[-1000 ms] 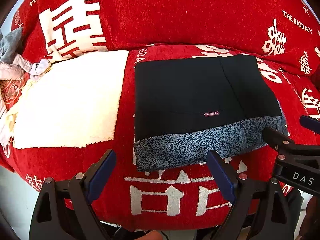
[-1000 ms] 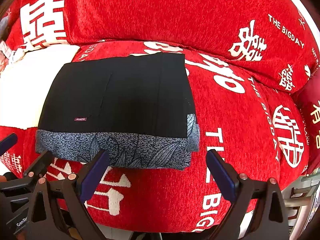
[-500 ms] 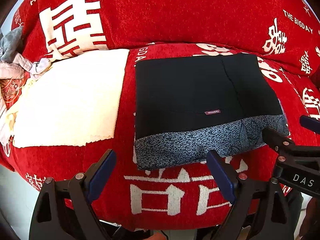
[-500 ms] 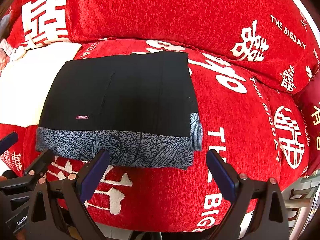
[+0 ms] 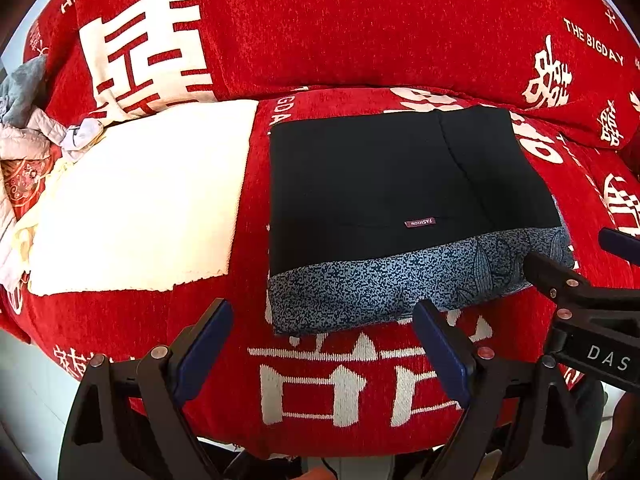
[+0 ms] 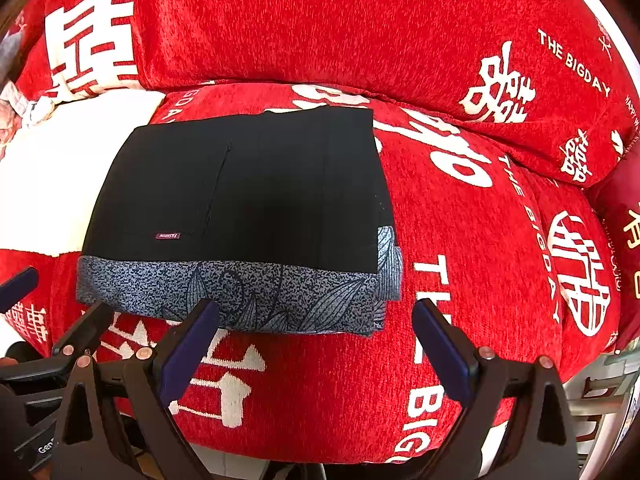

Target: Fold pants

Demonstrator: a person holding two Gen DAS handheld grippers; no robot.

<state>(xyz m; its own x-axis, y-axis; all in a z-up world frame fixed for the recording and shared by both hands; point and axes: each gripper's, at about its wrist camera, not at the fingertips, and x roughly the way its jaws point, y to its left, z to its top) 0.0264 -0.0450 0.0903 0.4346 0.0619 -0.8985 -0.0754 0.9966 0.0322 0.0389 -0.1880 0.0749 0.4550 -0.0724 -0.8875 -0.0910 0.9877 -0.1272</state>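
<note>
While the folded pants (image 5: 400,208) lie flat on the red sofa cushion (image 5: 340,380), your left hand-held gripper (image 5: 320,344) hangs wide and empty just short of their patterned near edge. Your right hand-held gripper (image 6: 316,340) is equally wide, holding nothing, near the bundle's right corner.

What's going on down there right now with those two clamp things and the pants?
Left gripper open, empty. Right gripper open, empty. Black pants folded flat on red sofa cover, patterned layer showing beneath. Nothing in the way.

The folded pants (image 5: 384,184) hid part of the sofa cover's white lettering. At the left edge, a cloth heap (image 5: 24,120) was cut off. The label (image 5: 419,223) print was too small to read.
</note>
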